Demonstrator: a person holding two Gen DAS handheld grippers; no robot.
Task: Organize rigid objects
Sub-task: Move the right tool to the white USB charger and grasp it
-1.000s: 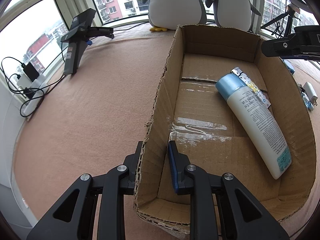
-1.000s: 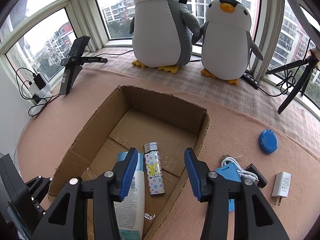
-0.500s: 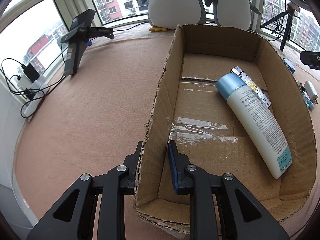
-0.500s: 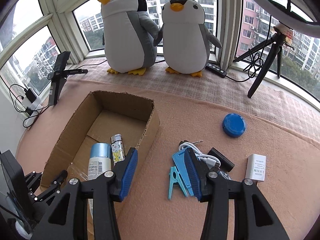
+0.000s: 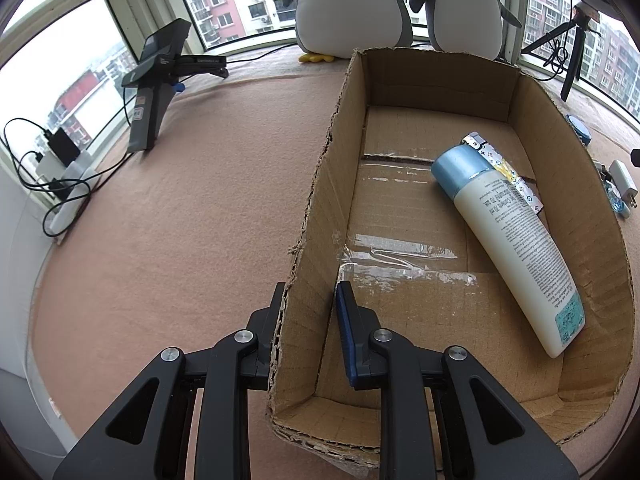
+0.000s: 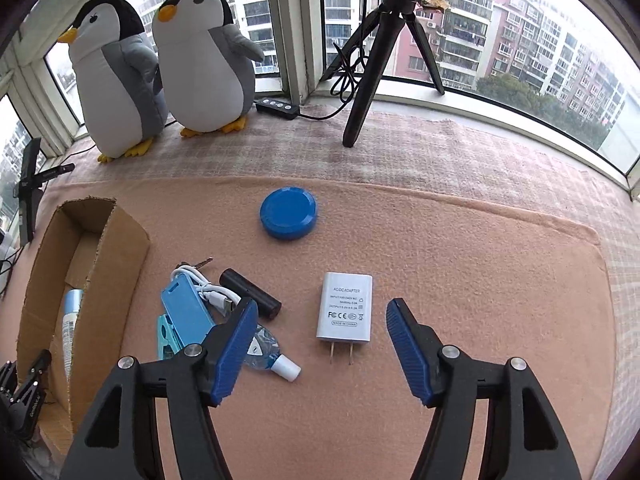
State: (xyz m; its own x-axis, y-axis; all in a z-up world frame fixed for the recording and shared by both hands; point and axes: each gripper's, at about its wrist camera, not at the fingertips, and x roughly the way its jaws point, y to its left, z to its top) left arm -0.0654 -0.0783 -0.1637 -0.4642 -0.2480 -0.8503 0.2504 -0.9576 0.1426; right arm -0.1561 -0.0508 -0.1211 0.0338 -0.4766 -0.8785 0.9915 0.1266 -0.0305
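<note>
Your left gripper's [image 5: 310,300] outer finger sits behind the cardboard box [image 5: 320,184] wall, so only its edge shows. Ahead and right of those fingers, the bottle [image 5: 516,236] covers most of the patterned lighter [image 5: 500,168]. Left of your right gripper's [image 6: 318,344] fingers, a blue case [image 6: 186,312] overlaps a teal clip [image 6: 166,338]. Its left finger hides part of a small clear bottle [image 6: 268,350].

Two handheld grippers, each built of matte black plastic arms with triangular cut-outs. The left black plastic gripper [image 5: 310,308] has round silver screws at its pivots and one blue ribbed finger pad [image 5: 345,332]; its other pad is hidden. The right black plastic gripper [image 6: 320,344] carries matching silver screws and two blue ribbed pads [image 6: 234,350].
</note>
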